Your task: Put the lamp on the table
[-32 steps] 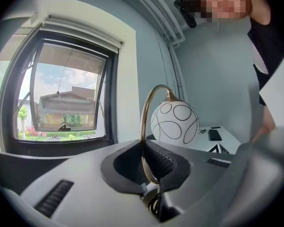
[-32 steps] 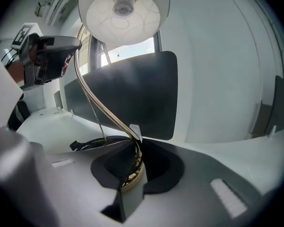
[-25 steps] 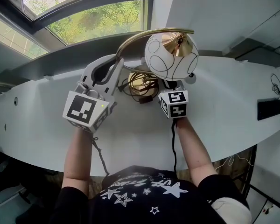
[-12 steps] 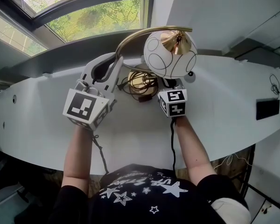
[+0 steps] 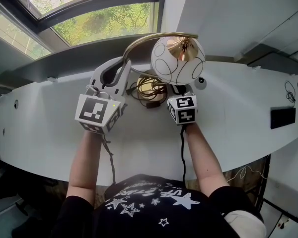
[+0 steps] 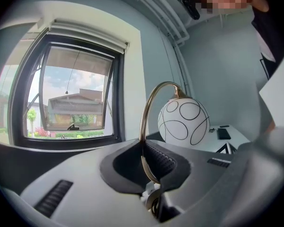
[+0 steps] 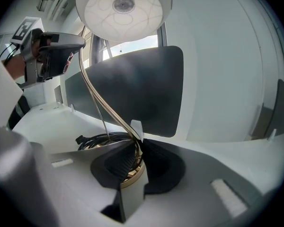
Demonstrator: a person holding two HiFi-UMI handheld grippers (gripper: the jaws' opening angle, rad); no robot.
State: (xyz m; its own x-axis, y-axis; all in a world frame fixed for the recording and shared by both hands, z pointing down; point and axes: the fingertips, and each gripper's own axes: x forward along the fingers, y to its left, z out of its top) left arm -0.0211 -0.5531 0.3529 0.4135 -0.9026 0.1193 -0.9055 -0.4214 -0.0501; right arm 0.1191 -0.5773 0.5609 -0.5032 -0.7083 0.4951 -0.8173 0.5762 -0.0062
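Lamp [image 5: 178, 61]: upright, base low on the white tabletop [image 5: 238, 113] beside its coiled cord [image 5: 139, 92]; actual contact unclear.
Why two grips: likely a top-heavy globe, so one steadies while the other guides.
Left tool [image 6: 143, 150]: narrow, clamped on the brass stem [image 6: 142, 119].
Right tool [image 7: 135, 148]: narrow, gripping the stem's foot.

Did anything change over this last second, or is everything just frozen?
Almost nothing. The left gripper turned slightly. It stays clamped on the lamp at its curved brass arm; the right gripper stays clamped lower down, near the base.
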